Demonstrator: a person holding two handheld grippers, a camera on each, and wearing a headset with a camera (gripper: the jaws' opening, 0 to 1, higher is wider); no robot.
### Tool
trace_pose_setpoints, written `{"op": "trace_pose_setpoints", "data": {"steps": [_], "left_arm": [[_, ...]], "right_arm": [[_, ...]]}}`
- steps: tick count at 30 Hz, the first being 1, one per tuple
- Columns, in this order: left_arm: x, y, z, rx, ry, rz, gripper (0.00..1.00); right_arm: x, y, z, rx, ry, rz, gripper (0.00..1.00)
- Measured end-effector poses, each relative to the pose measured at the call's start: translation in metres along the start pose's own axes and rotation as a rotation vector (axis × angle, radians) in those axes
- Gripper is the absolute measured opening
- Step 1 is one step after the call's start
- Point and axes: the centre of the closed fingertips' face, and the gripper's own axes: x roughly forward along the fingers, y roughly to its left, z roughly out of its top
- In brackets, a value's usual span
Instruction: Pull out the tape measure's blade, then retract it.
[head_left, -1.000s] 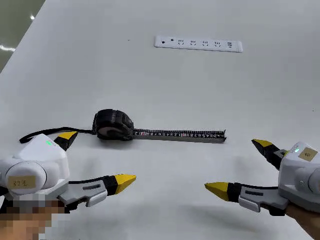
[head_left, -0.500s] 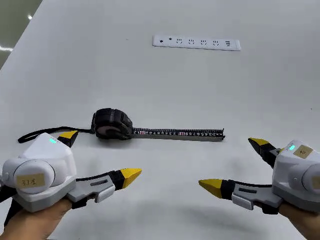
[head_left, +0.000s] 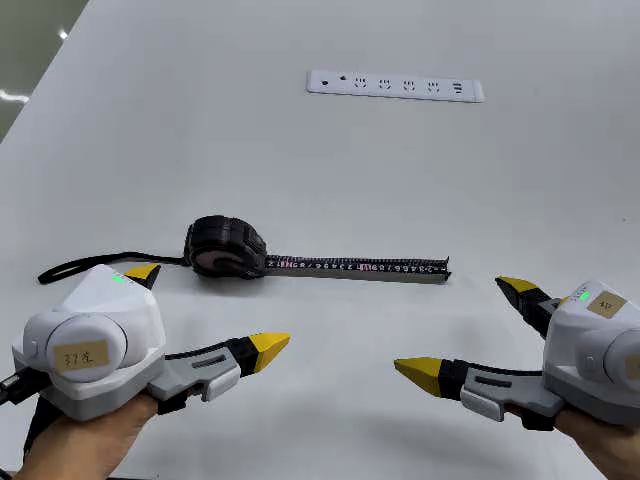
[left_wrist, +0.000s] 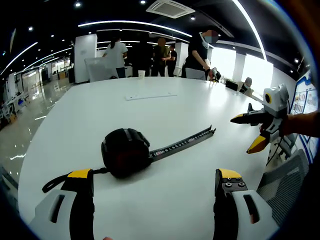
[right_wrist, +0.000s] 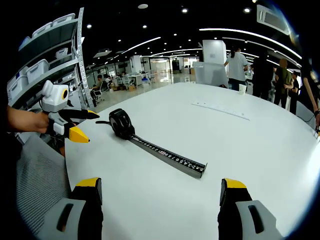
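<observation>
**Both claws spread, tape measure lying between them with the blade out**

My left gripper (head_left: 210, 307) is wide open with nothing in it, jaws spread on the near side of the tape measure (head_left: 225, 249), close to it but not touching. My right gripper (head_left: 458, 325) is just as wide open and also holds nothing. It hangs near the free end of the blade (head_left: 360, 267), again with a clear gap. Compared with a second ago, both claws have drifted a touch toward each other. The tape measure hasn't budged and the blade is out just as far.

The black case lies on its side on the white table (head_left: 300, 160), blade flat on the surface. A thin black strap (head_left: 90, 265) trails off the case on the side away from the blade, and its far end slips behind my left gripper's body. The blade's markings are too small to read, and I can't make out the hook at the tip. My right gripper's body is cut off by the frame edge.

Well beyond the tape measure lies a white power strip (head_left: 395, 86). Further past that stands a white cup (right_wrist: 243, 89); I can't tell what's in it. The people behind it are just blurry shapes.
</observation>
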Motion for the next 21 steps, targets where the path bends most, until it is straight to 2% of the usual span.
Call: {"op": "trace_pose_setpoints", "data": {"steps": [15, 21], "left_arm": [[0.0047, -0.0048, 0.0044, -0.014, -0.014, 0.014, 0.96], [0.0081, 0.0012, 0.0071, -0.036, -0.013, 0.046, 0.95]], "right_arm": [[-0.001, 0.0017, 0.0017, -0.004, -0.014, 0.014, 0.99], [0.0, 0.0031, 0.0017, -0.014, -0.014, 0.035, 0.99]]}}
